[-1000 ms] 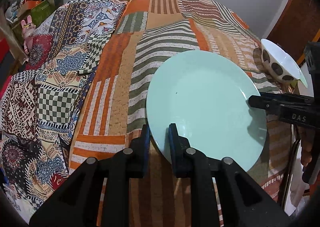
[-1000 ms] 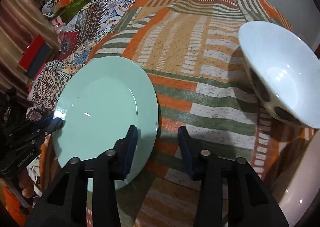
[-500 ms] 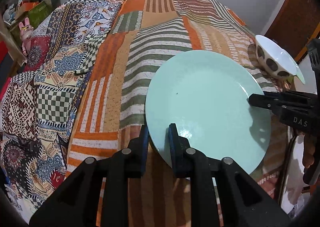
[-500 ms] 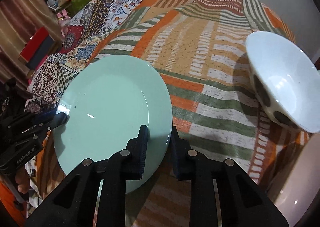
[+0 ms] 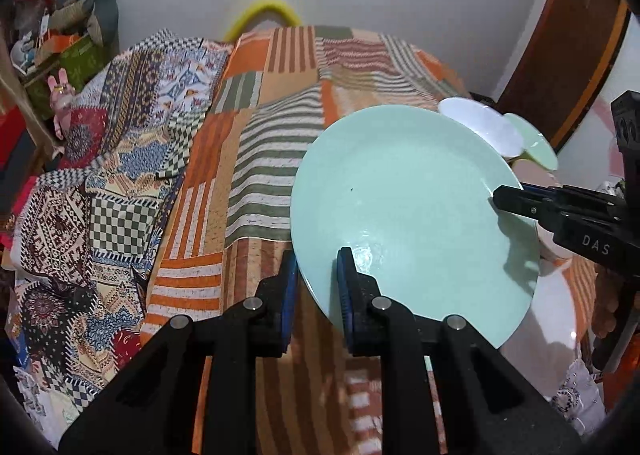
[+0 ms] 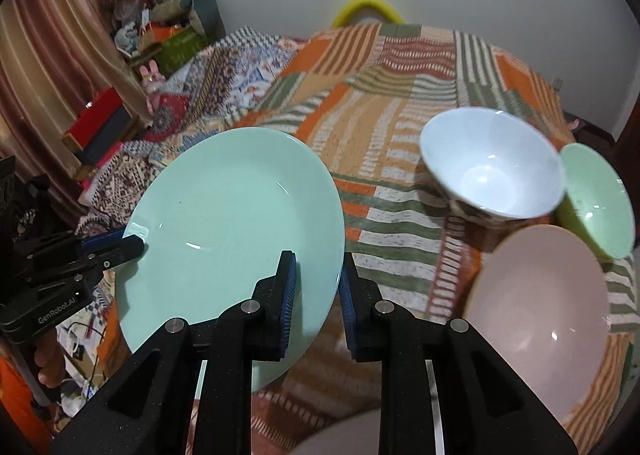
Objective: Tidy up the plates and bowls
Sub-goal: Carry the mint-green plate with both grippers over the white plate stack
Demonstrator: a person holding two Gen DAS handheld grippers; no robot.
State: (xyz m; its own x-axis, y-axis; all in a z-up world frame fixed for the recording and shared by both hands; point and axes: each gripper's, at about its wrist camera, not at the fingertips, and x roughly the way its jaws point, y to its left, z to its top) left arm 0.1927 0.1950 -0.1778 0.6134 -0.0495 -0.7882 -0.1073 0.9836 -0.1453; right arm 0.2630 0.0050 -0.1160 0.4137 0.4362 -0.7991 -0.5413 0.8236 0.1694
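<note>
A mint-green plate (image 5: 412, 207) hangs tilted above the striped bed cover (image 5: 260, 175), held from two sides. My left gripper (image 5: 317, 261) is shut on the plate's near rim in the left wrist view. My right gripper (image 6: 317, 261) is shut on the opposite rim of the same plate (image 6: 232, 211). Each gripper also shows in the other's view: the right gripper (image 5: 504, 201) at the plate's right edge, the left gripper (image 6: 132, 245) at its left edge. A white bowl (image 6: 492, 167) with dark spots, a green bowl (image 6: 596, 195) and a pink plate (image 6: 540, 315) lie to the right.
A patchwork blanket (image 5: 100, 195) covers the bed's left part. Cluttered shelves (image 6: 152, 39) and a curtain (image 6: 44, 67) stand at the left. A yellow loop (image 5: 264, 15) sits at the far end by the wall. A brown door (image 5: 560, 55) is at the right.
My right gripper's jaws closed onto the plate's rim. Both grippers then rose with the plate, lifting it off the bed cover, and more of the room and the other dishes came into view.
</note>
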